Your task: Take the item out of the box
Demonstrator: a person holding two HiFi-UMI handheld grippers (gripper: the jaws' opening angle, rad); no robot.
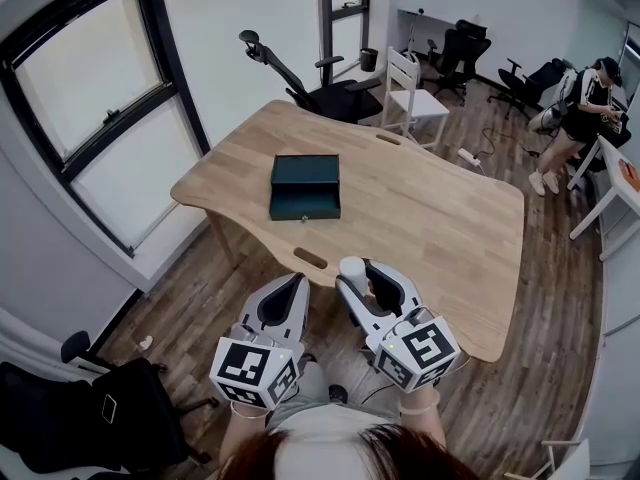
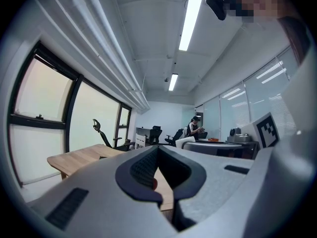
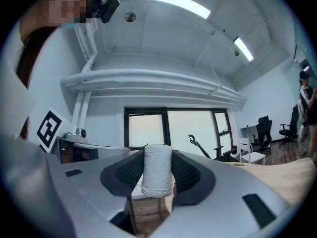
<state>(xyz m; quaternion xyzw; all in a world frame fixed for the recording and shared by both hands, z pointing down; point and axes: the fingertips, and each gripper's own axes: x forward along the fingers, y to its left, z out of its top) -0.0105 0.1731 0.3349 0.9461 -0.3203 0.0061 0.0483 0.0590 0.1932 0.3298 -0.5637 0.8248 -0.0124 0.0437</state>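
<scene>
Right gripper: clamped on upright white roll.
Left gripper: jaws together, empty.
Box: on table, well apart from both.
Advice: squeeze steady, avoid tilting.

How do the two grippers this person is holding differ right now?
The right gripper is shut on a white roll; the left gripper is shut on nothing. The right one's fingers stand apart around the roll; the left one's fingers meet at their tips. Both are grey, and each carries a marker cube.
</scene>
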